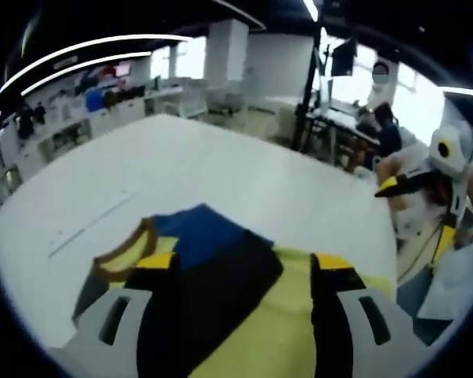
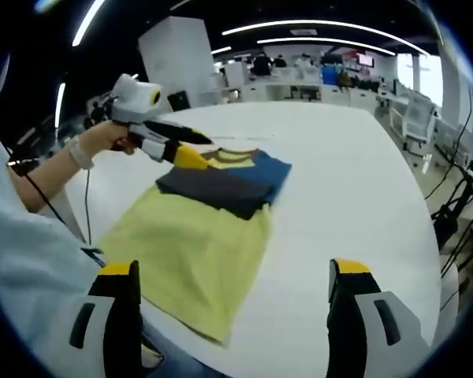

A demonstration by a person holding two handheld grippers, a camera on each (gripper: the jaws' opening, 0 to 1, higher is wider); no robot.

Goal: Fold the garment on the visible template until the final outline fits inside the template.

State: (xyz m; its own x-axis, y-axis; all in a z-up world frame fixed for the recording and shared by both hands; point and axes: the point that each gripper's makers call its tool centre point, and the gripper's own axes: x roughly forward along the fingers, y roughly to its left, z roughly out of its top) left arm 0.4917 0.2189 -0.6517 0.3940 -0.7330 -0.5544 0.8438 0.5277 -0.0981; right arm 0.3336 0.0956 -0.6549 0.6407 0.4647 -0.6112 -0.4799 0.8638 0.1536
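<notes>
A yellow T-shirt (image 2: 193, 244) with a dark panel (image 2: 221, 189) and a blue shoulder part (image 2: 266, 169) lies flat on the white table (image 2: 355, 197). Its collar (image 1: 114, 264) is edged in brown. My left gripper (image 1: 243, 268) hovers open over the dark and yellow cloth near the collar, with nothing pinched; the right gripper view has it (image 2: 195, 148) in a hand at the shirt's far end. My right gripper (image 2: 233, 272) stands open above the yellow hem, holding nothing. From the left gripper view it (image 1: 394, 185) sits off the table's right side.
Faint thin lines (image 1: 91, 227) mark the tabletop beside the shirt. The table's edge (image 1: 390, 236) runs close on the right. A seated person (image 1: 386, 130), desks and shelves stand beyond. An office chair (image 2: 418, 118) and cables (image 2: 457, 197) are past the far side.
</notes>
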